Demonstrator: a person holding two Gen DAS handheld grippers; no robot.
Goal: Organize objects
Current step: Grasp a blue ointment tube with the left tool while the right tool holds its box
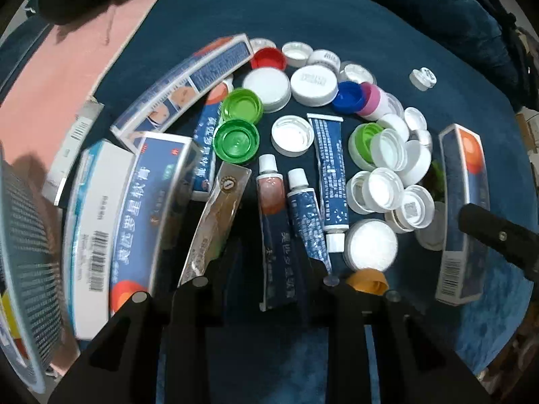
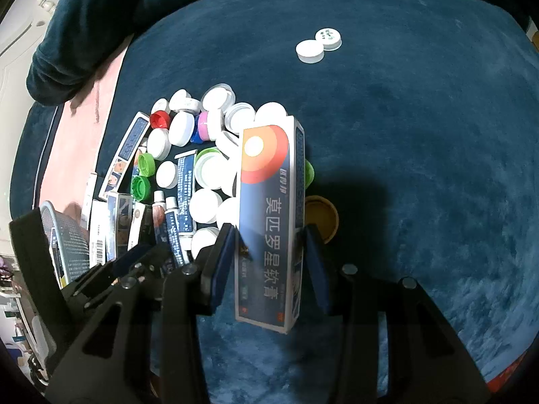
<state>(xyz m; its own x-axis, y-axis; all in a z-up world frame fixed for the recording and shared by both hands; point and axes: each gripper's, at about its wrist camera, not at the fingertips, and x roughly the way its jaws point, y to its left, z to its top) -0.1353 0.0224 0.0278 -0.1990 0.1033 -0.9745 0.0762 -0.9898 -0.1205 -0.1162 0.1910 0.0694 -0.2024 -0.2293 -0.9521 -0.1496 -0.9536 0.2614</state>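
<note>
A pile of bottle caps (image 1: pixel 387 155), ointment tubes and medicine boxes lies on a dark blue cloth (image 1: pixel 370 27). My left gripper (image 1: pixel 266 269) is open over two blue ointment tubes (image 1: pixel 279 235) and holds nothing. A brown sachet (image 1: pixel 215 222) lies by its left finger. My right gripper (image 2: pixel 269 245) is closed on a blue ointment box with an orange circle (image 2: pixel 269 208), holding it just above the cloth beside the caps. The same box shows at the right of the left wrist view (image 1: pixel 465 208).
More boxes (image 1: pixel 148 202) lie at the left of the pile, next to a mesh basket (image 1: pixel 27 252). A yellow cap (image 2: pixel 320 217) lies under the held box. Two white caps (image 2: pixel 318 45) sit apart, far on the cloth. A pink surface (image 1: pixel 67 77) borders the left.
</note>
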